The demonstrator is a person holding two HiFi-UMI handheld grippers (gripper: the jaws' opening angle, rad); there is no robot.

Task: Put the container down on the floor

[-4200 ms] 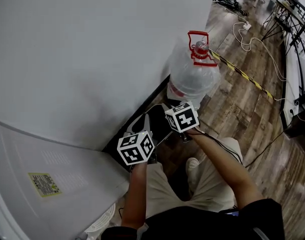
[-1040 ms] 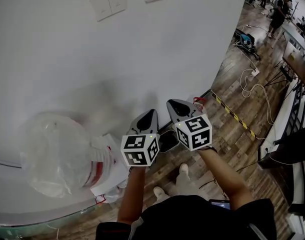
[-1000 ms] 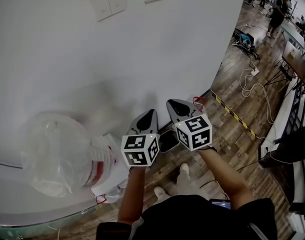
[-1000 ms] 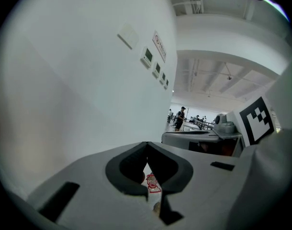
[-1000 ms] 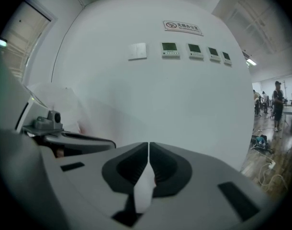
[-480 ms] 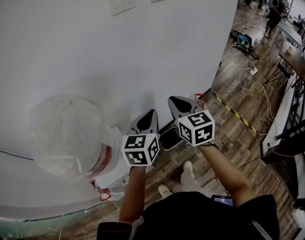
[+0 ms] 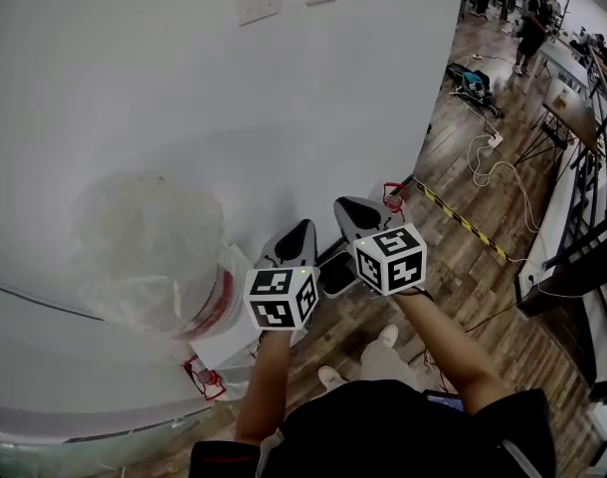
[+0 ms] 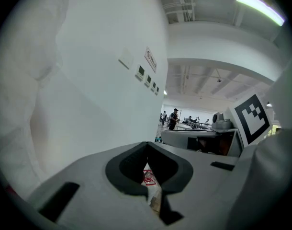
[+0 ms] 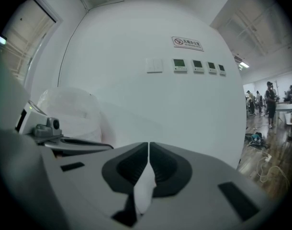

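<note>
Clear plastic wraps one bagged jug (image 7: 149,252) at far left; its neck slants down toward my feet and its base blurs into the wall. My two tongs, left gripper (image 7: 303,227) and right gripper (image 7: 343,205), are both pressed together, empty. One container (image 7: 392,195) stands at the wall's foot, seemingly upright, only its red handle showing.

The container (image 7: 393,196) has a red handle; the wall (image 7: 134,68) is white.
</note>
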